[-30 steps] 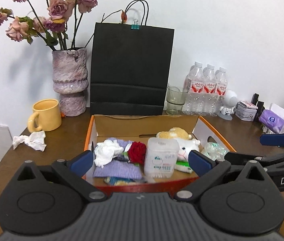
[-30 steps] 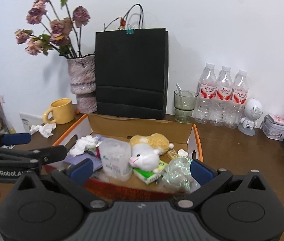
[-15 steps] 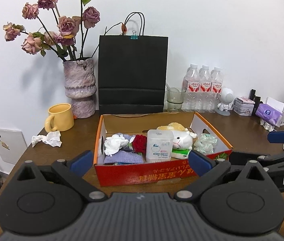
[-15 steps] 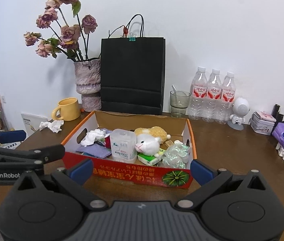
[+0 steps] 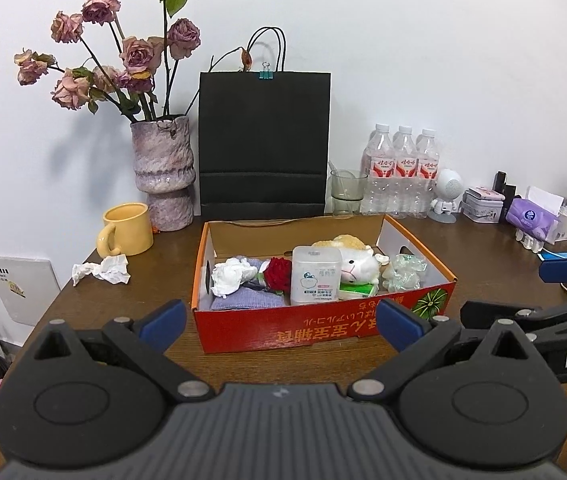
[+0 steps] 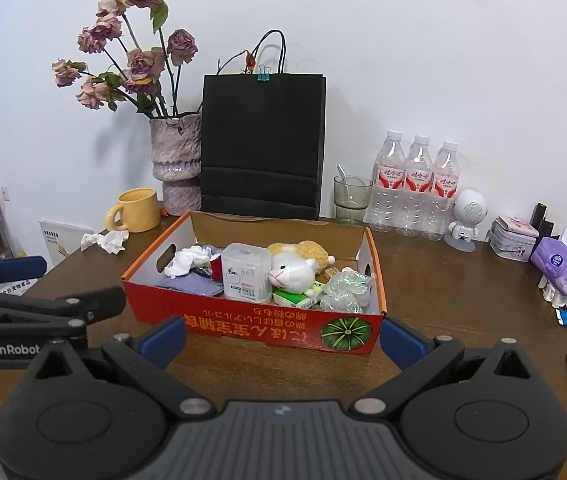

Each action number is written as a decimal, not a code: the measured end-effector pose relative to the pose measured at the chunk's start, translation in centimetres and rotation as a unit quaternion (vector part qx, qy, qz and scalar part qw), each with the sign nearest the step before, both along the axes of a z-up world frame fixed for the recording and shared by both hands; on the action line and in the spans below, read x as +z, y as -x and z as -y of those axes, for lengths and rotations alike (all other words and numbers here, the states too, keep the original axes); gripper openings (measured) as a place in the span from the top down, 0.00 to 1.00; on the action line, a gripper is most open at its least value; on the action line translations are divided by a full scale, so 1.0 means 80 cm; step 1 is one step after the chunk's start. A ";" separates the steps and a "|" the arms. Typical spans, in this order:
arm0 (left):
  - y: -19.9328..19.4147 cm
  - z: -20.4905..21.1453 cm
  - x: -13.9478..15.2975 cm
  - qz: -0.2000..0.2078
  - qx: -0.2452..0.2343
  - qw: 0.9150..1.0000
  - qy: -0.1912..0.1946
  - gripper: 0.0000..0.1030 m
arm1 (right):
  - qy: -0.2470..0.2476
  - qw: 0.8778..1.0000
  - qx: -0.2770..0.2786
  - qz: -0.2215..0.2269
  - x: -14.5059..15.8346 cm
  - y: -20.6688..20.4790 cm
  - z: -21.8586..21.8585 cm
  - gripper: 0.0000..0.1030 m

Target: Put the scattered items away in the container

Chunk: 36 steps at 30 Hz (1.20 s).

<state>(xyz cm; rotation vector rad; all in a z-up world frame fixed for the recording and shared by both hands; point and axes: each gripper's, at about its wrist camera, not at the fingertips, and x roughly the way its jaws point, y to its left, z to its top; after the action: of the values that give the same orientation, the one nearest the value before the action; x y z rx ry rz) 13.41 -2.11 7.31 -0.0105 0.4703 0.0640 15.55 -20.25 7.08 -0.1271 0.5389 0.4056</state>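
Observation:
A red cardboard box [image 5: 323, 330] stands mid-table. Inside lie a white tissue wad [image 5: 229, 278], a purple cloth [image 5: 245, 302], a red rose [image 5: 278, 274], a clear swab tub [image 5: 315, 276], a plush sheep [image 5: 353, 264], a green packet [image 5: 357, 290] and crumpled clear plastic [image 5: 405, 272]. Another crumpled tissue [image 5: 103, 272] lies on the table left of the box, by the mug. My left gripper [image 5: 280, 322] is open and empty, just short of the box's front wall. My right gripper [image 6: 282, 338] is likewise open and empty before the box [image 6: 251, 326].
Behind the box stand a yellow mug [image 5: 127, 228], a vase of dried roses [image 5: 163, 172], a black paper bag [image 5: 263, 144], a glass [image 5: 347, 192] and three water bottles [image 5: 403, 172]. A purple tissue pack [image 5: 531, 220] and cables crowd the right edge.
Both grippers have drawn back and up from the box, which now sits farther off with its front wall in view. Both stayed open and empty.

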 end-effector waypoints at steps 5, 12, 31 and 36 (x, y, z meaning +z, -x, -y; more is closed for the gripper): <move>0.002 0.000 -0.001 -0.001 -0.001 1.000 0.000 0.00 | 0.001 1.000 -0.002 0.001 0.000 0.004 0.002 0.00; 0.005 0.002 -0.002 -0.003 -0.001 1.000 -0.003 0.00 | 0.001 1.000 -0.003 -0.003 -0.003 0.007 0.002 0.00; 0.007 0.005 -0.002 -0.006 0.001 1.000 -0.010 0.00 | 0.000 1.000 -0.004 -0.004 -0.004 0.009 0.005 0.00; 0.006 0.005 -0.002 -0.007 0.002 1.000 -0.011 0.00 | 0.000 1.000 -0.004 -0.005 -0.004 0.010 0.005 0.00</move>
<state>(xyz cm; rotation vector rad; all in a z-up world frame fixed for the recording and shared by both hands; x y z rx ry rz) 12.96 -2.53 7.17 0.0113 0.4840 0.0726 14.77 -20.65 6.78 -0.1230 0.5481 0.3995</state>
